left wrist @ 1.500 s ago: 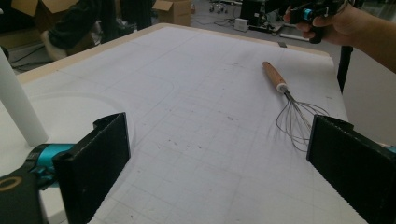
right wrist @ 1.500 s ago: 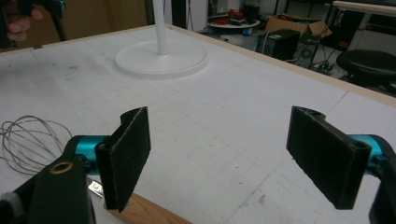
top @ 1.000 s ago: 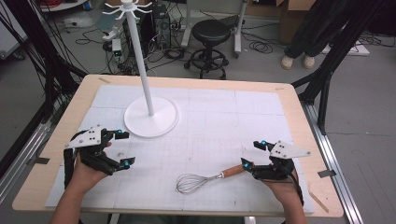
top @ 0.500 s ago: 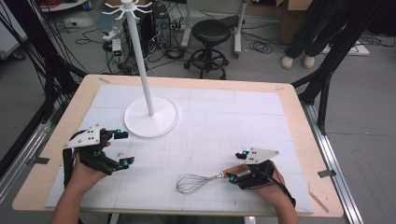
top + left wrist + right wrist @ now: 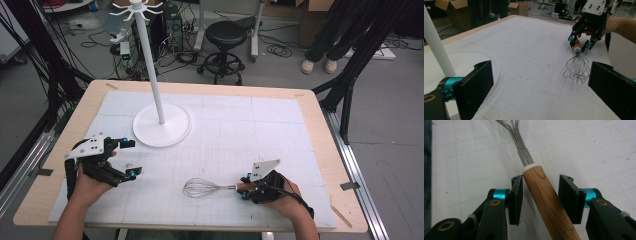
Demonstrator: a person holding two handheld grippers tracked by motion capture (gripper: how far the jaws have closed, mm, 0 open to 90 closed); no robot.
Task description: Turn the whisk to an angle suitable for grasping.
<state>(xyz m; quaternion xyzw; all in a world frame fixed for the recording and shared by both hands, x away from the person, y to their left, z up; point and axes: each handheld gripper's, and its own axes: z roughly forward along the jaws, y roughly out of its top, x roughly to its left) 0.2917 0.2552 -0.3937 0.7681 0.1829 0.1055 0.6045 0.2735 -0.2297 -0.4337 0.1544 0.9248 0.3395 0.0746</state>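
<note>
A wire whisk (image 5: 200,188) with a wooden handle (image 5: 544,195) lies flat near the table's front edge, wire head to the left. My right gripper (image 5: 246,189) sits low on the mat with its jaws on either side of the handle. In the right gripper view the left pad (image 5: 516,195) is against the wood and a gap remains at the right pad, so the gripper (image 5: 540,186) is open. My left gripper (image 5: 132,158) hovers at the front left, open and with nothing in it. The left gripper view shows the whisk (image 5: 577,66) and the right gripper (image 5: 579,42) across the mat.
A white stand (image 5: 161,125) with a round base and a tall pole topped by hooks rises at the back left; its pole (image 5: 435,47) is close to my left gripper. A white gridded mat (image 5: 250,130) covers the wooden table. A stool and cables are beyond the far edge.
My right gripper has moved left from the front right and dropped over the whisk handle, its jaws now on either side of it. The left gripper has barely shifted.
</note>
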